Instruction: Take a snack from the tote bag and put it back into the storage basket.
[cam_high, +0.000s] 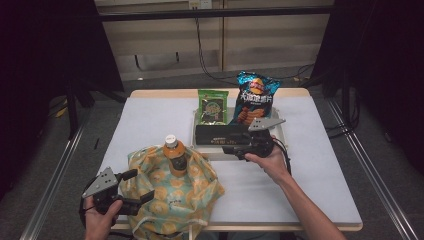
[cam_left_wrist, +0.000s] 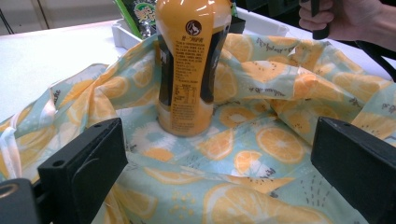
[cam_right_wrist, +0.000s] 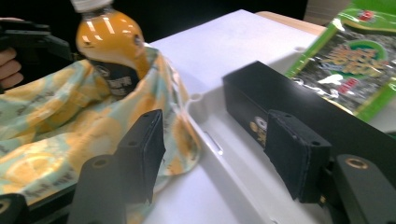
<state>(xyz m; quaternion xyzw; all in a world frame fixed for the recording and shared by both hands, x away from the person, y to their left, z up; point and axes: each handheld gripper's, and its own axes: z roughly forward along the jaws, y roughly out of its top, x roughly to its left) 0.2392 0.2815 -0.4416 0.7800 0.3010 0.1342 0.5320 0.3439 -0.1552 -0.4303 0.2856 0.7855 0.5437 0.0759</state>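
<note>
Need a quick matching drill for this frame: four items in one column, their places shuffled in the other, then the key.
Items:
1. orange juice bottle
2. black box
3. blue chip bag
4. left tool

Places:
A. at the near-left edge of the fruit-print bag, jaws apart
B. lying flat in the white tray
C. standing upright in the fruit-print bag
D. propped at the tray's far right, beside the green snack packet

Pairs: 1-C, 2-B, 3-D, 4-A

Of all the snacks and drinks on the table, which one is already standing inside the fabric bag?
The orange juice bottle with the white cap stands upright in the orange-print fabric bag. The green snack packet, blue crisp bag and black box sit in the white tray.
</note>
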